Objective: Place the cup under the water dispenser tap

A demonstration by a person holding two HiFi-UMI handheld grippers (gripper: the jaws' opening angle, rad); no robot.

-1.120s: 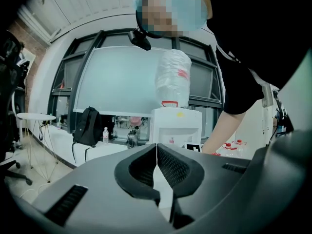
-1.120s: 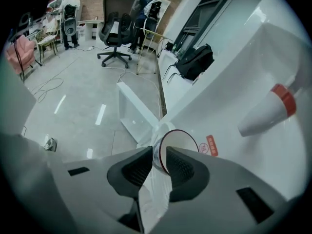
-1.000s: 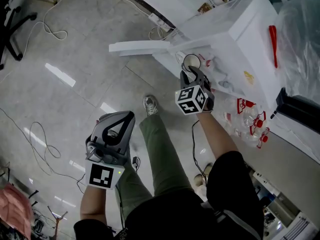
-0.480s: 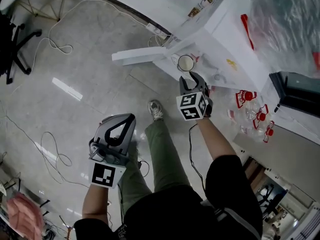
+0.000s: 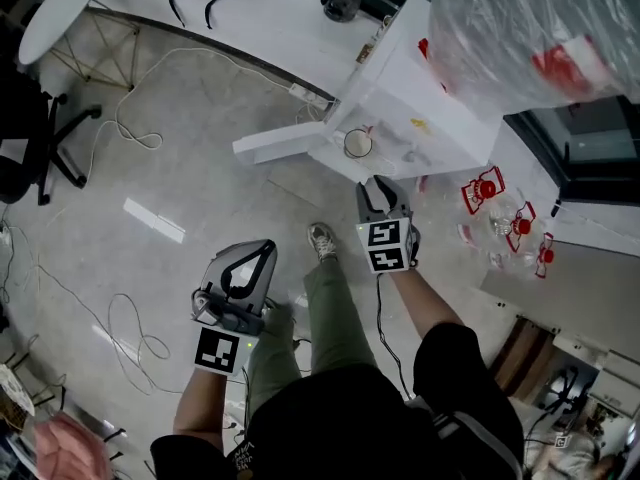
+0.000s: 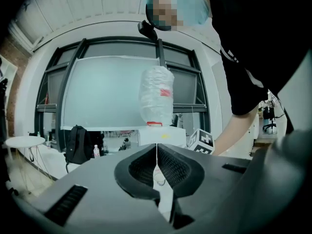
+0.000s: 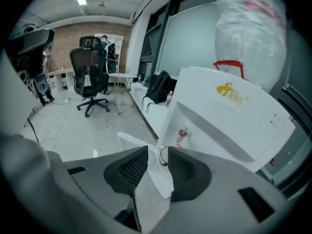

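The pale tiled floor [image 5: 150, 178] of an office room lies under both tools. The left gripper [image 6: 157, 165], jaws pressed together on nothing, hangs low and well back from the work. The right gripper [image 7: 156, 161] has its jaws apart and empty. Just ahead of them the cup [image 7: 164, 156] stands in the recess of the white water dispenser [image 7: 229, 123], below a red tap [image 7: 183, 132]. The placing therefore looks done, with only drawing away left. Farther up, a yellow logo [image 7: 227, 92] marks the dispenser front, too small to read.
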